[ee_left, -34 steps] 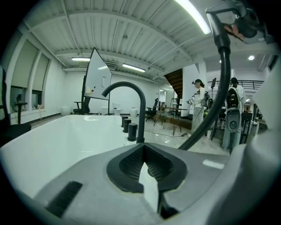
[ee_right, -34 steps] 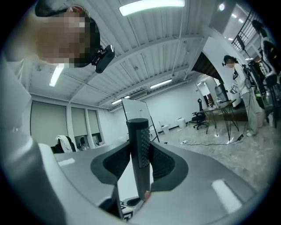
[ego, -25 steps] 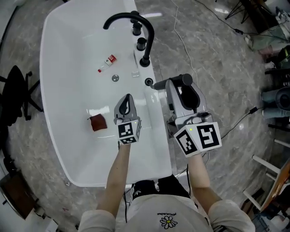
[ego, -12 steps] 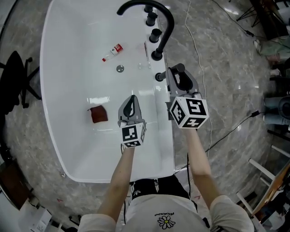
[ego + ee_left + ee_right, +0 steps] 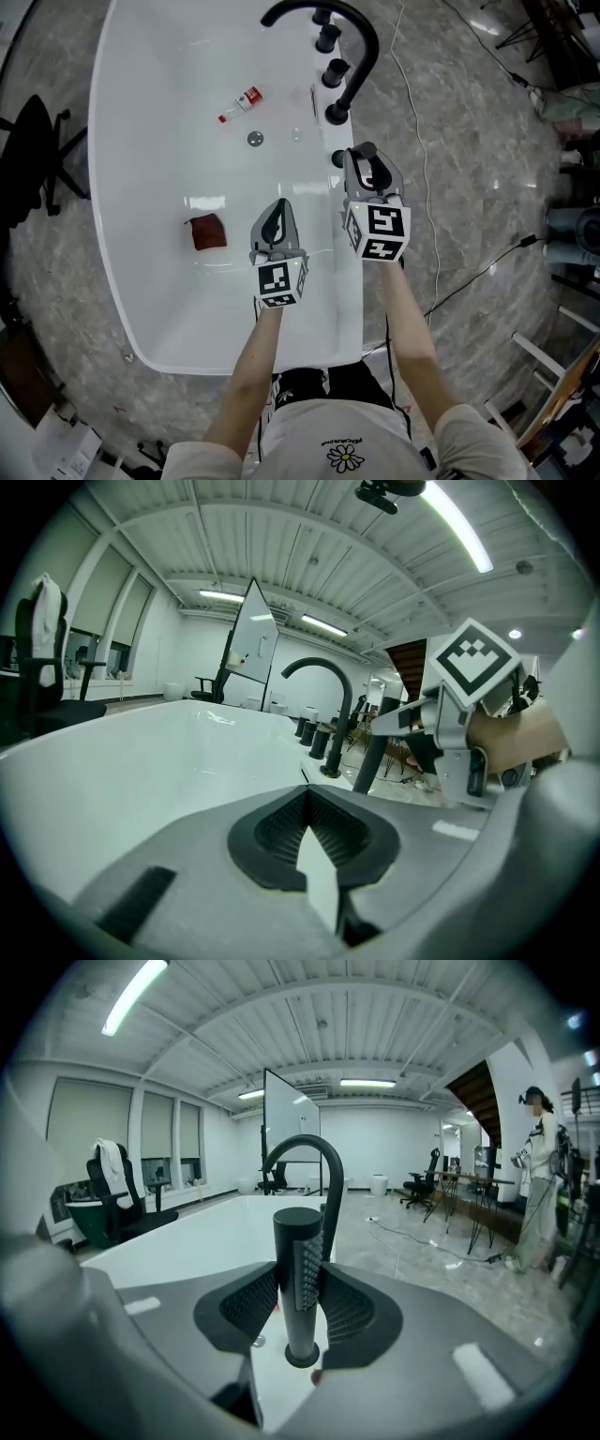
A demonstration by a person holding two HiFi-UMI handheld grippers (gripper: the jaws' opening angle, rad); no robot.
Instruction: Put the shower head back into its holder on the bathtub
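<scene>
The black shower head (image 5: 300,1269) stands upright between the pads of my right gripper (image 5: 300,1288), which is shut on it. Its lower end sits in a black ring (image 5: 302,1354) on the white bathtub rim (image 5: 272,1372). In the head view the right gripper (image 5: 361,161) is at the tub's right rim, just below the black faucet (image 5: 345,42), with the shower head's top (image 5: 364,150) showing at its tip. My left gripper (image 5: 275,214) hangs over the tub's inside, shut and empty (image 5: 307,808). The shower hose is hidden.
In the bathtub (image 5: 141,309) lie a red-brown cloth (image 5: 208,232), a small bottle (image 5: 244,101) and the drain (image 5: 255,139). Two black knobs (image 5: 328,39) stand by the faucet. A cable (image 5: 412,94) runs over the marble floor; an office chair (image 5: 37,159) stands at the left. A person (image 5: 542,1176) stands far right.
My right gripper has come down and leftward with the shower head, from beside the tub onto the rim near the faucet. The left gripper has drifted slightly and stays shut.
</scene>
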